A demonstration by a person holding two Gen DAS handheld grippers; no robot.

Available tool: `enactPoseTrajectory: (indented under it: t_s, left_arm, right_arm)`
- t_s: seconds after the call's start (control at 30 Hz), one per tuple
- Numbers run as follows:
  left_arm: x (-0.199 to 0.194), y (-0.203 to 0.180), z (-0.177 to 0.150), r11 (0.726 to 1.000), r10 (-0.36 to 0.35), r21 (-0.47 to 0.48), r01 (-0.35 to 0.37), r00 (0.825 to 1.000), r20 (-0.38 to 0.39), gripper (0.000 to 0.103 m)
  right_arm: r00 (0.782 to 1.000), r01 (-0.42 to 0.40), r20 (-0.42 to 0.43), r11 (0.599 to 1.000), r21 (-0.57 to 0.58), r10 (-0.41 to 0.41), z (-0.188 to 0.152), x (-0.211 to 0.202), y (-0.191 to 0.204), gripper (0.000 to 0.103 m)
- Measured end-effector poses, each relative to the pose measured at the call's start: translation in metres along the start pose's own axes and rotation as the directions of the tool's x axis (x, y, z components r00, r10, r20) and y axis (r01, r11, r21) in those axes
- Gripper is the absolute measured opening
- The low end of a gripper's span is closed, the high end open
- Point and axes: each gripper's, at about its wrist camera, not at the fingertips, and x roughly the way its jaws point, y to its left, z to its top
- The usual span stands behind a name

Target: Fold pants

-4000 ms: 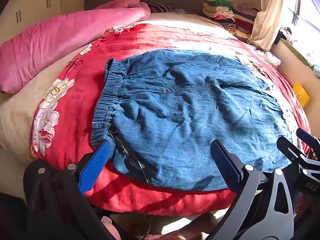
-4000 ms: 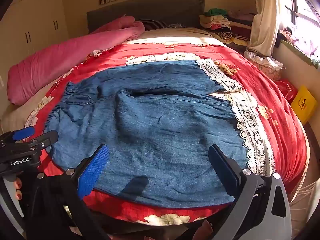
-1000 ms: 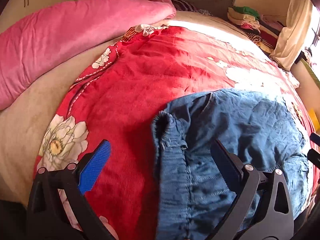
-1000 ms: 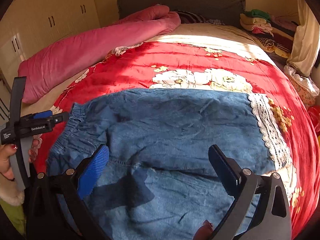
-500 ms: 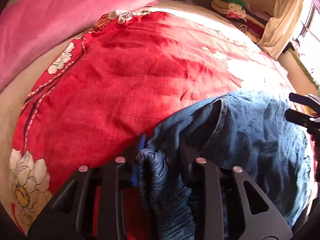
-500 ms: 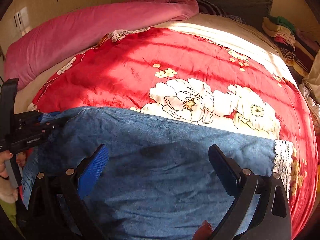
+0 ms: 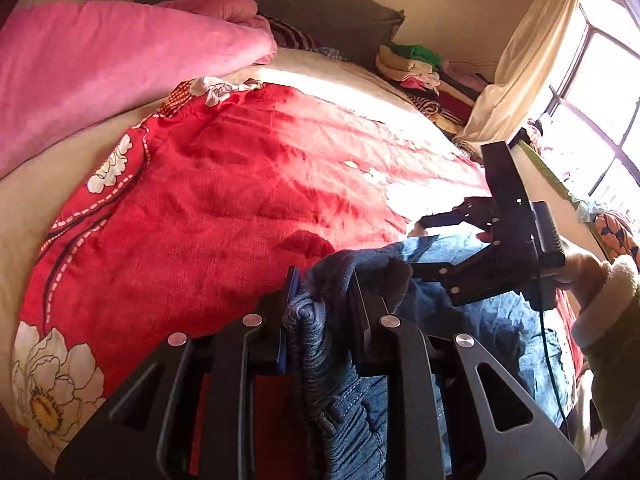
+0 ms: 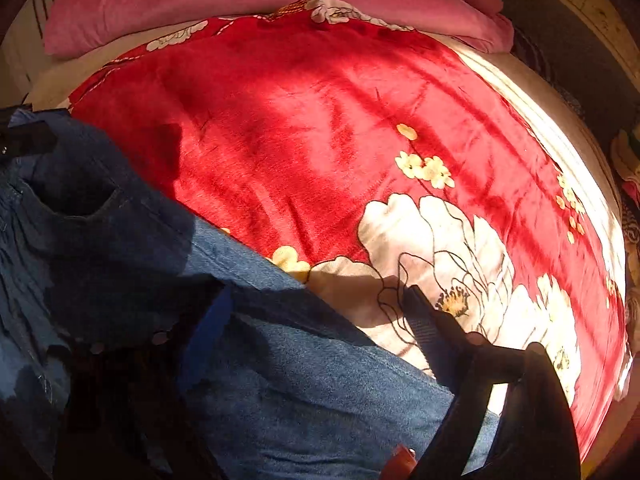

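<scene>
Blue denim pants (image 7: 480, 312) lie on a red flowered blanket (image 7: 224, 184) on a bed. My left gripper (image 7: 320, 300) is shut on the pants' gathered elastic waistband (image 7: 316, 344), which bunches between its jaws. My right gripper (image 7: 444, 246) shows from the side in the left wrist view, open, over the far edge of the pants. In the right wrist view my right gripper (image 8: 316, 320) is open, its jaws wide apart over the pants' upper edge (image 8: 280, 344) and the blanket (image 8: 320, 120).
A pink quilt (image 7: 100, 64) lies along the bed's left side. Folded clothes (image 7: 416, 68) are stacked at the far right by a cream curtain (image 7: 520, 64) and a window. A dark headboard (image 7: 280, 4) stands behind.
My left gripper stays shut on the waistband and has lifted it slightly. My right gripper has moved left and down toward the pants' far edge, still open.
</scene>
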Motion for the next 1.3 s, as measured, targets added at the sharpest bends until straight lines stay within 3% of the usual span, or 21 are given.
enactPoseTrajectory:
  t_s: [0.03, 0.1, 0.17, 0.3, 0.47, 0.67, 0.8, 1.0, 1.3]
  left_arm:
    - [-0.001, -0.002, 0.0, 1.0, -0.002, 0.006, 0.002, 1.0, 0.002, 0.015]
    - [-0.002, -0.003, -0.001, 1.0, 0.001, 0.019, -0.001, 1.0, 0.003, 0.015]
    - [-0.007, -0.004, -0.001, 1.0, 0.002, 0.025, -0.002, 1.0, 0.013, 0.015]
    - [-0.02, -0.006, -0.002, 0.999, -0.006, 0.052, 0.004, 0.999, 0.037, 0.015]
    - [-0.045, -0.026, -0.01, 0.988, -0.05, 0.152, 0.039, 0.996, 0.07, 0.016]
    - [-0.083, -0.055, -0.047, 0.965, -0.098, 0.25, 0.076, 0.992, 0.074, 0.018]
    - [-0.104, -0.062, -0.079, 0.959, -0.112, 0.263, 0.101, 0.993, 0.028, 0.02]
    - [-0.113, -0.065, -0.128, 0.964, -0.058, 0.256, 0.074, 0.996, -0.071, 0.021]
    - [-0.113, -0.063, -0.16, 0.975, -0.012, 0.217, 0.043, 0.99, -0.14, 0.026]
  right_arm:
    - [1.0, -0.017, 0.003, 1.0, -0.017, 0.017, 0.0, -0.003, 0.006, 0.044]
    - [1.0, -0.014, 0.025, 1.0, -0.005, 0.014, -0.002, -0.013, 0.014, 0.012]
    - [0.998, -0.012, 0.065, 0.999, 0.051, 0.009, -0.008, -0.031, 0.016, 0.004]
    - [0.986, -0.021, 0.169, 0.987, 0.158, -0.006, -0.033, -0.082, 0.023, 0.004]
    - [0.965, -0.033, 0.263, 0.978, 0.205, -0.022, -0.076, -0.142, 0.053, 0.004]
    - [0.945, -0.062, 0.327, 0.967, 0.246, -0.022, -0.131, -0.185, 0.099, 0.004]
    - [0.946, -0.104, 0.323, 0.964, 0.243, 0.02, -0.164, -0.187, 0.136, 0.004]
    - [0.956, -0.165, 0.282, 0.95, 0.266, 0.088, -0.206, -0.166, 0.188, 0.004]
    - [0.962, -0.195, 0.25, 0.912, 0.362, 0.107, -0.235, -0.13, 0.214, 0.004]
